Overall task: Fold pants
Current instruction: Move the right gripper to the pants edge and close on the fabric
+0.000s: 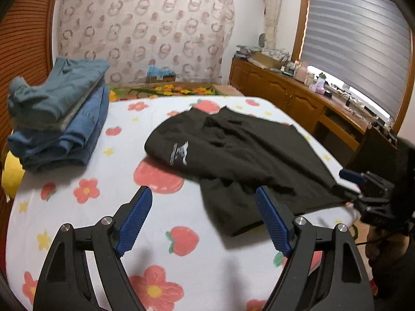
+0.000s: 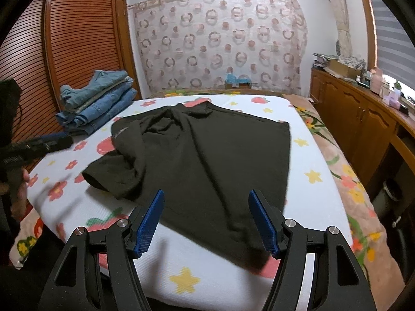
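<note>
A black garment with a small white logo lies spread and partly folded on the bed; it fills the middle of the right wrist view. My left gripper is open over the bedcover by the garment's near left flap, with nothing between its pads. It shows blurred at the left edge of the right wrist view. My right gripper stands open low over the garment's near edge, pads apart with the cloth lying under them. In the left wrist view it sits at the garment's right corner.
The bedcover is white with strawberries and flowers. A stack of folded denim sits at the far left corner. A wooden sideboard with clutter runs along the right; a louvred wooden door stands at left.
</note>
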### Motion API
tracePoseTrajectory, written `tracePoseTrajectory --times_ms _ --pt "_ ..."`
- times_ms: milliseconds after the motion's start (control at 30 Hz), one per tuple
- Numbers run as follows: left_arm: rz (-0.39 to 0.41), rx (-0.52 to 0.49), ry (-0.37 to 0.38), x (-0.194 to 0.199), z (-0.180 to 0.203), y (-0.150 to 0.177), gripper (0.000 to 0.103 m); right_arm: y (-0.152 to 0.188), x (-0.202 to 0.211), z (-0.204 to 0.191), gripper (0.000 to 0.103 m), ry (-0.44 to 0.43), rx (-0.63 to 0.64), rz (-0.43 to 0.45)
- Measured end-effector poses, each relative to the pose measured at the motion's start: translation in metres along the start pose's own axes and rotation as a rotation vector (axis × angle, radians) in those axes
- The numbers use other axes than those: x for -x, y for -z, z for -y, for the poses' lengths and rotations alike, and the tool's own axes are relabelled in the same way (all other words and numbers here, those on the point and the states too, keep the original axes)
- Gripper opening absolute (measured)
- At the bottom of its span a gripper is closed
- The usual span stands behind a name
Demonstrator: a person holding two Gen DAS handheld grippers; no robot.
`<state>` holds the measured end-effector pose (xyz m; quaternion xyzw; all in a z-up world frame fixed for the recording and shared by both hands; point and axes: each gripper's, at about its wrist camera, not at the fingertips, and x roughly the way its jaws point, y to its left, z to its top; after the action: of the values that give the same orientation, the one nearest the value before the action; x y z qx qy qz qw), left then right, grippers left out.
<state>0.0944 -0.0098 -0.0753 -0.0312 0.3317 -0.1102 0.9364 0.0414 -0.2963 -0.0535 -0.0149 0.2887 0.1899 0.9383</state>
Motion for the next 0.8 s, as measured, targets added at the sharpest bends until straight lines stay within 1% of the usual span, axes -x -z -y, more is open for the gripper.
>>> tracePoseTrajectory --times_ms 167,333,433,600,800 --pt "-0.059 -0.007 -0.014 -0.017 0.002 0.011 0.082 -0.004 -0.009 -0.011 0.051 -0.054 0.011 -0.007" --pt "-0.111 -0.031 -0.026 -0.029 0.010 0.023 0.082 -0.007 -0.019 -0.020 0.048 -0.108 0.017 -0.025" --pt "-0.121 -0.035 -0.027 -0.030 0.011 0.027 0.083 -0.008 -0.027 -0.025 0.046 -0.135 0.026 -0.042" --pt "-0.143 -0.026 -0.027 -0.034 0.010 0.033 0.082 -0.011 -0.042 -0.029 0.037 -0.173 0.026 -0.078" --pt "-0.133 -0.028 -0.028 -0.034 0.010 0.034 0.083 -0.015 -0.051 -0.029 0.031 -0.198 0.025 -0.116"
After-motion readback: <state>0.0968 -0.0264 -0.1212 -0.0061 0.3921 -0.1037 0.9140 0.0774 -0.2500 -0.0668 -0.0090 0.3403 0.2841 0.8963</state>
